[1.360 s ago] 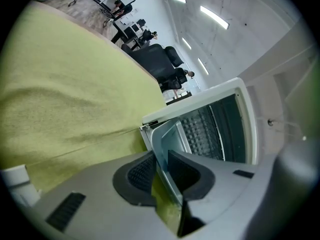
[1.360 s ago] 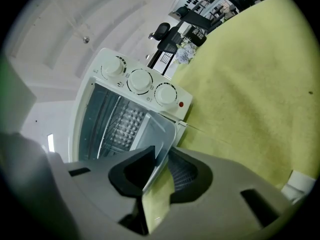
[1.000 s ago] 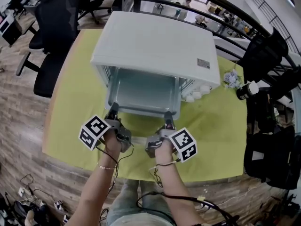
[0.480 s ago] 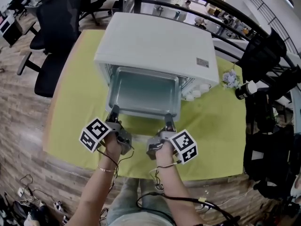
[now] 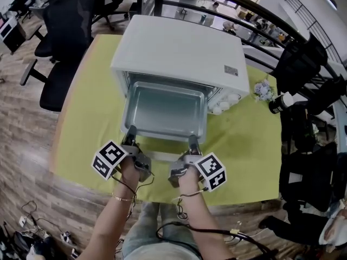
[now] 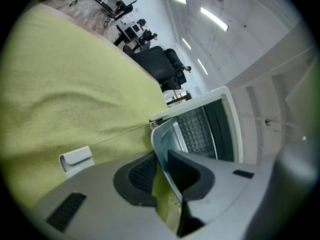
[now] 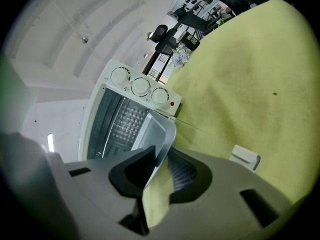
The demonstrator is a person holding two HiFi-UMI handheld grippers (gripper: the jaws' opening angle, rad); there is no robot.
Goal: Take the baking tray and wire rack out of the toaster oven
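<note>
Quick count: one toaster oven (image 5: 179, 47), one baking tray (image 5: 165, 104), one wire rack (image 6: 197, 129), three knobs (image 7: 141, 86), two grippers (left gripper (image 5: 129, 131), right gripper (image 5: 192, 141)), one yellow-green table cover (image 5: 244, 145), one bottle (image 5: 282, 103).

A yellow-green table (image 5: 81, 129) stands on wood-plank floor (image 5: 24, 145) beside black office chairs (image 5: 65, 26).

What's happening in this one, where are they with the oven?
A person holds a gripper in each hand, and both are clamped on the front rim of the baking tray: the left gripper at its left corner, the right gripper at its right corner. The tray sticks partway out of the open toaster oven, which stands on a table with a yellow-green cloth. A grid that looks like the wire rack is inside the oven, not yet taken out.
</note>
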